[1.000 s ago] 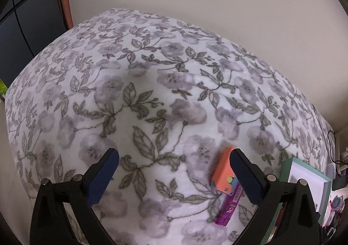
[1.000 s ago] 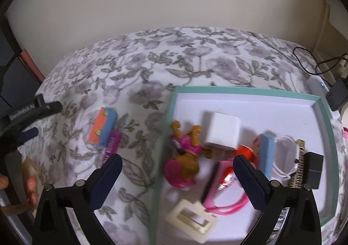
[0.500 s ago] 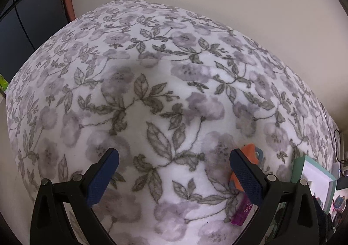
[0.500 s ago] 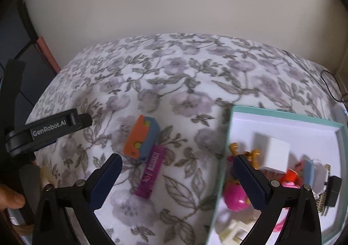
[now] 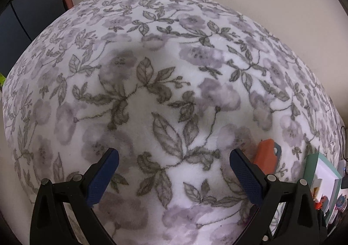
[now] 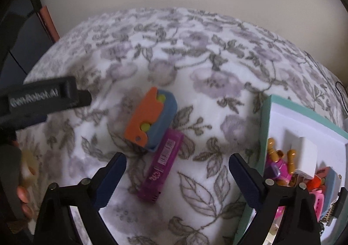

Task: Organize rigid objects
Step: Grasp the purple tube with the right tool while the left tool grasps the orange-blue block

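Two loose items lie together on the floral blanket [image 6: 195, 53], clear of its edges: an orange-and-blue block [image 6: 151, 120] with yellow dots, and a purple stick-shaped tube [image 6: 162, 167] touching its near corner and angled toward the camera. The right gripper [image 6: 177, 179] hangs above them with jaws wide and nothing between them. To their right stands a teal-rimmed tray [image 6: 265, 127] holding a white cube [image 6: 305, 153], a pink figure [image 6: 280, 169] and other small toys. The left gripper [image 5: 174, 174], also spread wide and empty, hovers over bare blanket [image 5: 152, 60], the orange block [image 5: 266, 155] just beyond its right finger.
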Demonstrator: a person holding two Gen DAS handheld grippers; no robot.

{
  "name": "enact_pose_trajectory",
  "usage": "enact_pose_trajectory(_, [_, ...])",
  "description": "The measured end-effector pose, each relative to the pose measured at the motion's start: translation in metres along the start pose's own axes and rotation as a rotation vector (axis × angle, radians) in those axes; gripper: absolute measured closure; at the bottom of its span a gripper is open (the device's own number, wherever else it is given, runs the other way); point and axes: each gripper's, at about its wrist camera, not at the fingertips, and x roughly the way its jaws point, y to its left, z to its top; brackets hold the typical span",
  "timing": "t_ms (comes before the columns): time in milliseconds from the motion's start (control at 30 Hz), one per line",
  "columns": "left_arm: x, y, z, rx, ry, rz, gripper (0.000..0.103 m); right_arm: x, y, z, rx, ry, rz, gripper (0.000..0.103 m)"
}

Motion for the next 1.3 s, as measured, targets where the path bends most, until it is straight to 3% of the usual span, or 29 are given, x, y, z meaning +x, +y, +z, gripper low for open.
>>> enact_pose_trajectory(467, [0.01,-0.004,0.003,0.011,0.031,-0.013,0.002,0.02,0.007,-0.001,-0.043,0.028,-0.038,0.007])
enact_pose_trajectory(633, [0.012,-0.009,0.004,0.026,0.038,-0.035,0.002,0.021,0.005,0.002,-0.044,0.024,-0.039,0.012])
enact_pose_trajectory(933, [0.012,-0.027,0.005,0.068,0.044,-0.128,0.002,0.018,-0.006,0.007,0.001,0.014,-0.052,0.038])
enact_pose_trajectory(1000, [0.013,-0.033,0.004,0.082,0.047,-0.147,0.002,0.016,-0.008,0.007,0.007,0.009,-0.062,0.052])
enact_pose_trajectory(1300, [0.016,-0.052,0.005,0.104,0.047,-0.215,0.002,0.012,-0.02,0.005,0.039,0.011,-0.054,0.072])
